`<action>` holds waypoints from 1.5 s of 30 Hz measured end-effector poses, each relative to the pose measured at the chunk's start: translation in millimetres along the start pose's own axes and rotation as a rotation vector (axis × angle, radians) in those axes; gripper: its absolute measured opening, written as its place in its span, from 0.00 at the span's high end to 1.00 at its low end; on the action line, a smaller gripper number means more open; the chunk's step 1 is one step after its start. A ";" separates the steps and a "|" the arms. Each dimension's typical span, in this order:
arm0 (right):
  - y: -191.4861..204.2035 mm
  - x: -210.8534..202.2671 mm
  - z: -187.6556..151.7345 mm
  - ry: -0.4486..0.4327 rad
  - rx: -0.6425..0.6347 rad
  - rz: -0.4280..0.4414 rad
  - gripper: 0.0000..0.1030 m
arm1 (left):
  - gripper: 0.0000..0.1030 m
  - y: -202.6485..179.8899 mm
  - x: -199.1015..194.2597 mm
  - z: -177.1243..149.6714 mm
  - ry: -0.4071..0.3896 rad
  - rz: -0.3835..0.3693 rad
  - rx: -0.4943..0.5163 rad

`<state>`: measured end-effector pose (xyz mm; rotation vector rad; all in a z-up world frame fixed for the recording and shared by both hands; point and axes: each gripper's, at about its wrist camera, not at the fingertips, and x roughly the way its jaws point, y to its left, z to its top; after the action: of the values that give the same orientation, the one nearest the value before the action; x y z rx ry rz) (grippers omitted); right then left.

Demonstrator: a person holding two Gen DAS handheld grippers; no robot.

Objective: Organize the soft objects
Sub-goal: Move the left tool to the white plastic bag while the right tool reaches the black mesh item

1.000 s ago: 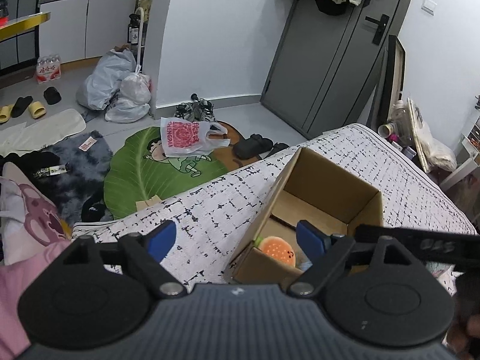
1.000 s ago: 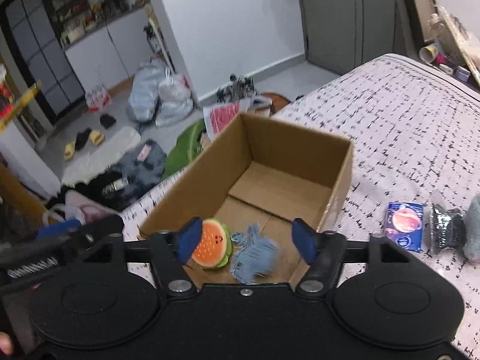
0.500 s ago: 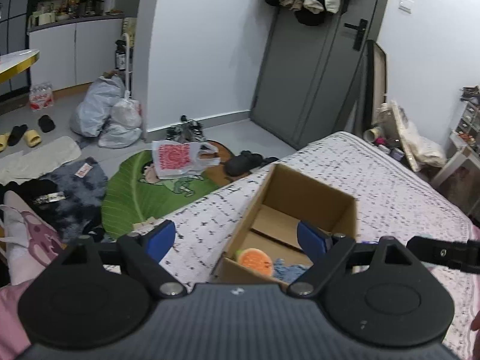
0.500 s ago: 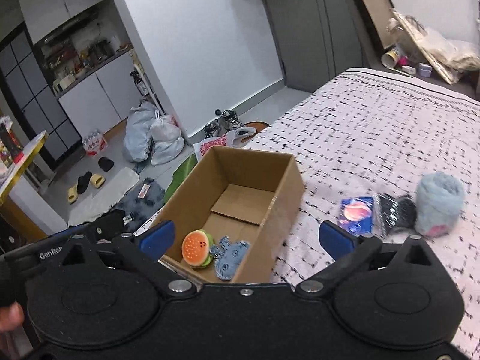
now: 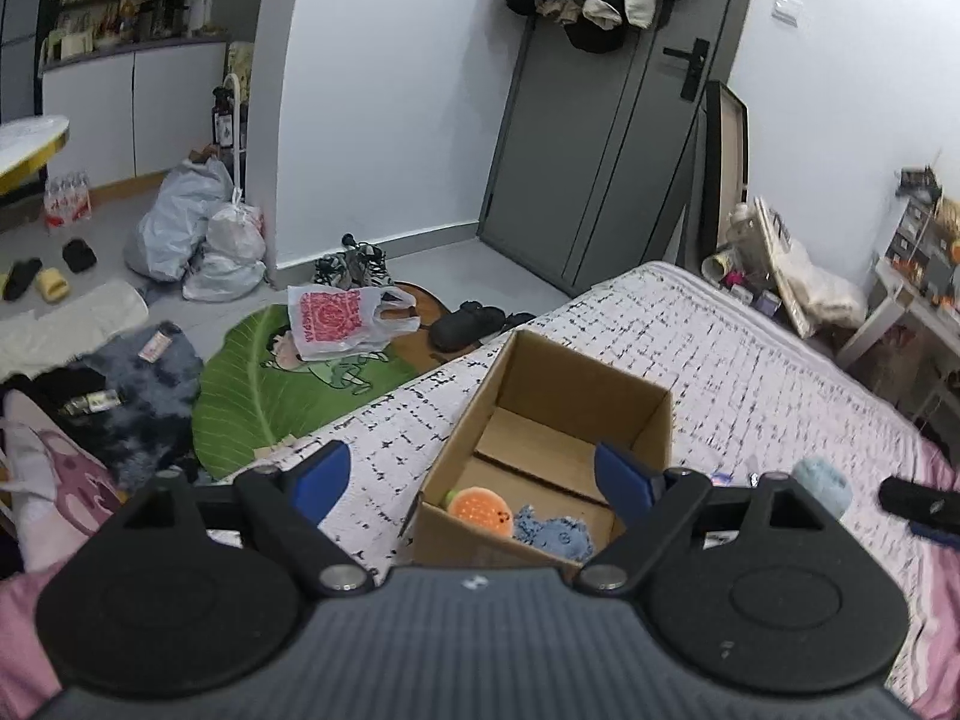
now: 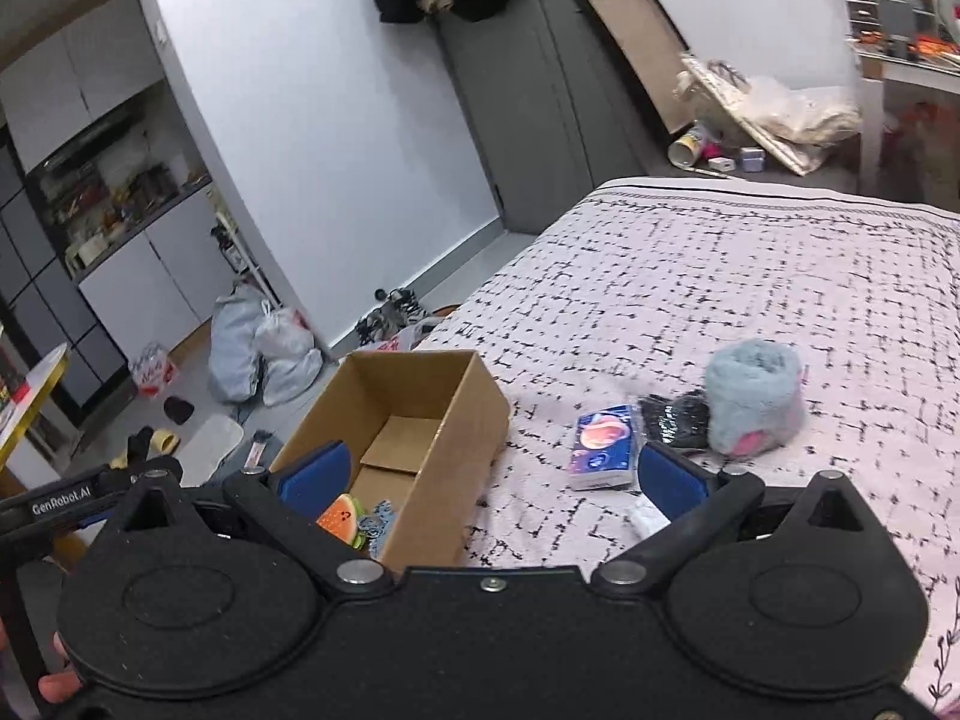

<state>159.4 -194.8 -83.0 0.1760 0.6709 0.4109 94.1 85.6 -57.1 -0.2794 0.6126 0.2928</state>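
Note:
An open cardboard box (image 5: 576, 384) (image 6: 444, 414) stands on the bed. In it lie an orange watermelon-slice plush (image 5: 480, 507) (image 6: 342, 517) and a blue plush (image 5: 555, 535) (image 6: 379, 519). On the bedspread right of the box lie a blue tissue pack (image 6: 603, 441), a black fuzzy item (image 6: 672, 417) and a light-blue fluffy roll (image 6: 753, 399) (image 5: 822, 483). My left gripper (image 5: 465, 474) is open and empty, above the box's near end. My right gripper (image 6: 489, 474) is open and empty, over the bed between box and tissue pack.
The bed (image 6: 750, 276) has a white black-checked cover and ends just left of the box. On the floor beyond lie a green leaf rug (image 5: 270, 384), plastic bags (image 5: 198, 240), shoes and clothes. A grey door (image 5: 600, 138) stands at the back.
Both grippers have pulled up and back from the box. The right gripper opened wider and swung right, bringing the tissue pack, black item and blue roll into view.

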 end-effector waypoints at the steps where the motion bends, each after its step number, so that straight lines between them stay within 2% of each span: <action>1: -1.7 -2.5 -0.5 -0.006 -0.002 -0.001 0.00 | 0.15 -3.3 -0.8 -0.1 0.000 0.011 0.023; 5: -9.0 -12.0 -2.7 -0.004 -0.012 0.006 0.00 | 0.15 -16.5 -7.6 -2.2 -0.019 0.006 0.096; 13: -24.8 -37.7 -13.9 -0.036 -0.034 -0.014 0.00 | 0.15 -41.5 -10.1 -2.9 -0.011 -0.057 0.191; 21: -49.4 -51.5 -25.2 -0.064 0.004 -0.001 0.00 | 0.15 -68.8 -7.3 -7.5 -0.004 -0.133 0.284; 29: -74.5 -48.1 -37.6 -0.021 0.039 -0.031 0.00 | 0.15 -99.4 5.0 -18.9 0.033 -0.221 0.363; 33: -87.1 -42.6 -41.7 0.020 0.064 -0.043 0.00 | 0.15 -117.4 17.4 -26.9 0.079 -0.281 0.404; 37: -94.9 -38.2 -45.3 0.050 0.071 -0.034 0.00 | 0.15 -132.9 28.8 -37.7 0.099 -0.300 0.461; 41: -102.0 -29.8 -47.7 0.088 0.090 -0.027 0.03 | 0.16 -141.4 41.4 -43.1 0.140 -0.334 0.454; 45: -104.5 -17.7 -49.3 0.120 0.103 -0.001 0.09 | 0.18 -152.2 54.9 -49.4 0.168 -0.356 0.450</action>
<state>148.1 -295.6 -141.1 0.2500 0.8105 0.3885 164.3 -61.4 -102.9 0.0244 0.7624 -0.2142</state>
